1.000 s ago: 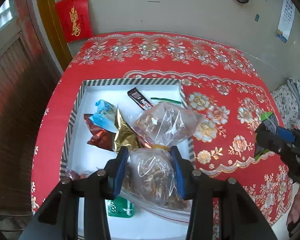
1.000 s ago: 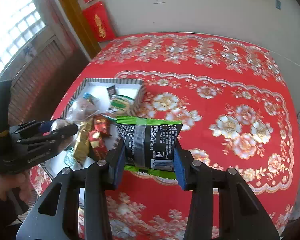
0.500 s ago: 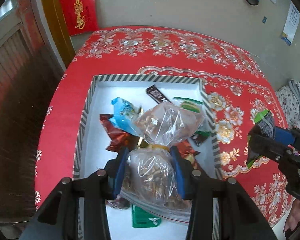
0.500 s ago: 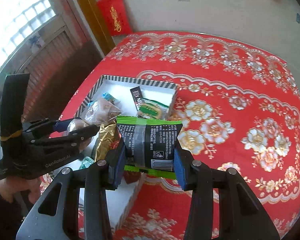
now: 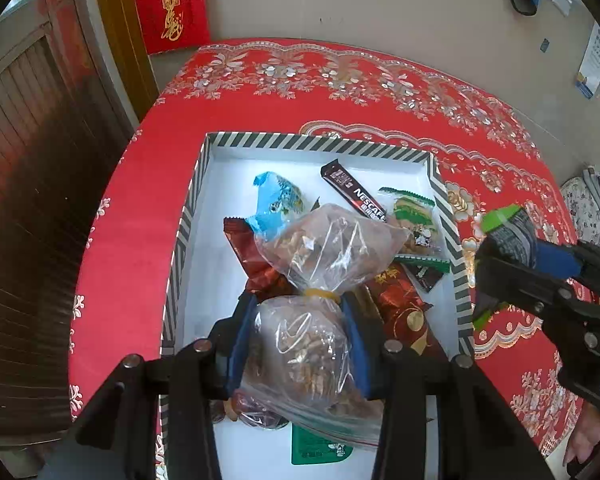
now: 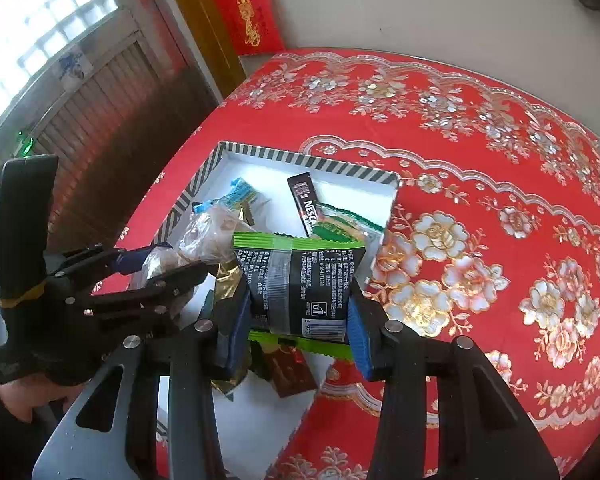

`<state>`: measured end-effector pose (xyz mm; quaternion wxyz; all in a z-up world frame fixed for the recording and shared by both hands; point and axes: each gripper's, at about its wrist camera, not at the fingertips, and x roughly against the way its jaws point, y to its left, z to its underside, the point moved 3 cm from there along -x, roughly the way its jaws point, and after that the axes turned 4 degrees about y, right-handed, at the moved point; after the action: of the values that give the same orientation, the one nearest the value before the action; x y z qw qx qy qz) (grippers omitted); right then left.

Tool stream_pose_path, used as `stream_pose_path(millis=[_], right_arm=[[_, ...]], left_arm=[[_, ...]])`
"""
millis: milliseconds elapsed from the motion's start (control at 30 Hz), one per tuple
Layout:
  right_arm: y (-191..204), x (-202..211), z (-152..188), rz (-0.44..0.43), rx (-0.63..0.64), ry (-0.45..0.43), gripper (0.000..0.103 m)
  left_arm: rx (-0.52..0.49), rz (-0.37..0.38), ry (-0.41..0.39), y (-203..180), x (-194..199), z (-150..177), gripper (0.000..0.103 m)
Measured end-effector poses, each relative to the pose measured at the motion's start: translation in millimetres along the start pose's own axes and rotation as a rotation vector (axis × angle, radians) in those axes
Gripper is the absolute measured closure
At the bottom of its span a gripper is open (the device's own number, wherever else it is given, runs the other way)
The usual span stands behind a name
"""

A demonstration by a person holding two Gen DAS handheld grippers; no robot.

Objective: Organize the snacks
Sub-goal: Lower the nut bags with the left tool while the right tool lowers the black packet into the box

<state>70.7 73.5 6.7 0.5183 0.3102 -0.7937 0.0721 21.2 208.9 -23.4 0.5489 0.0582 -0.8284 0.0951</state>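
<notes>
Snacks are on their way into the striped box (image 5: 444, 188), as we read it: both hand-held grippers carry one, and the next move calls for lowering each load over a free patch of the white floor and then letting the jaws part.

In the left wrist view, our left hand-held gripper (image 5: 296, 344) fills the lower middle, tilted steeply down over the box. Its blue pads (image 5: 238, 344) press on a clear bag (image 5: 324, 252) just under its yellow tie, so the jaws stand partly closed on it. The bag's upper half flops over the packets in the middle of the box: a blue packet (image 5: 274, 202), a dark coffee stick (image 5: 352, 194), a green-edged biscuit pack (image 5: 414, 220) and red wrappers (image 5: 400, 304). At the right edge, the right hand-held gripper (image 5: 512, 248) reaches in from outside the box rim.

In the right wrist view, our right hand-held gripper (image 6: 296, 320) sits lower middle, pads clamped on the sides of a black packet (image 6: 300, 280) with green seams, held flat side toward us above the box's near right corner. The box (image 6: 300, 160) lies upper middle on the red tabletop (image 6: 480, 240). At left, the left hand-held gripper (image 6: 156, 268), held by a hand (image 6: 24, 396), hovers over the box's left side with the bag (image 6: 204, 232). Free floor shows along the box's far wall, so we judge that the better spot.
</notes>
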Motion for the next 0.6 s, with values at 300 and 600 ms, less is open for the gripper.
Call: stream_pose_path(millis=[300,600], right_arm=[[-4,-18,-8,0.008,-0.021,0.025,0.061],[-9,-35,-20,0.003,-0.039,0.049,0.061]], left_arm=[[0.009,0.0,0.006,10,-6,-3,0.058],[-0.016,0.007,0.017,5,-10,0,0.058]])
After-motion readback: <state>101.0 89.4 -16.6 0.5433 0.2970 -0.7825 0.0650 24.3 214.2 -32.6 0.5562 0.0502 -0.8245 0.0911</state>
